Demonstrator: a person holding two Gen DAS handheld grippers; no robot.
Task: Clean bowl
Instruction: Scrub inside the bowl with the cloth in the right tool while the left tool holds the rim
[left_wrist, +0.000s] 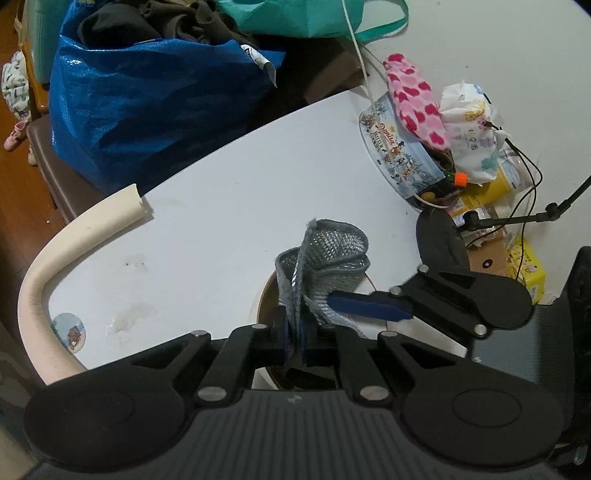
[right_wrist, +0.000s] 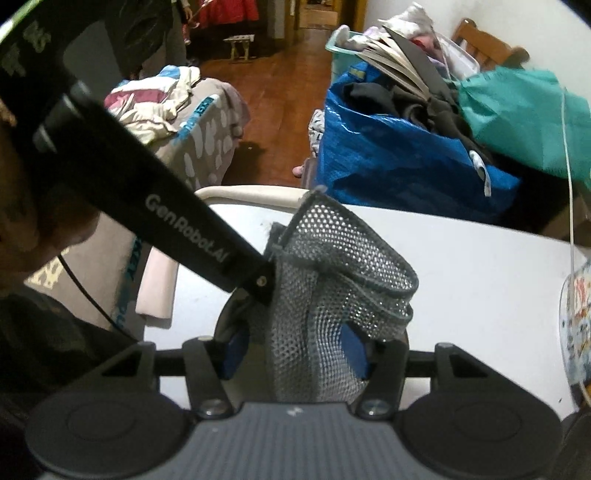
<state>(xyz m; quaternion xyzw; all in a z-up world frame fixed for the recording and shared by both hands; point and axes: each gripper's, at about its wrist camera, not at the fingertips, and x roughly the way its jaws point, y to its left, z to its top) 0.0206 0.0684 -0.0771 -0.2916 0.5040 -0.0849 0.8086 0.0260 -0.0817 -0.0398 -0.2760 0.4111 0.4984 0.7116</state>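
A grey mesh scrubbing cloth (left_wrist: 325, 258) stands bunched above a bowl (left_wrist: 266, 295), whose pale rim and dark inside show behind my fingers. My left gripper (left_wrist: 294, 338) is shut on the cloth's lower edge. My right gripper (right_wrist: 295, 350) is open, with its blue pads on either side of the cloth (right_wrist: 332, 280); one of its fingers (left_wrist: 373, 304) reaches in from the right and touches the cloth. In the right wrist view the bowl (right_wrist: 229, 317) is mostly hidden behind the cloth and the left gripper's black arm (right_wrist: 155, 206).
The bowl sits on a white table (left_wrist: 229, 206) with a cream foam edge guard (left_wrist: 74, 243). A cookie tin (left_wrist: 402, 155), a pink heart cloth (left_wrist: 413, 99), packets and cables crowd the right. A blue bag (left_wrist: 147, 103) and a teal bag (right_wrist: 524, 110) stand beyond the table.
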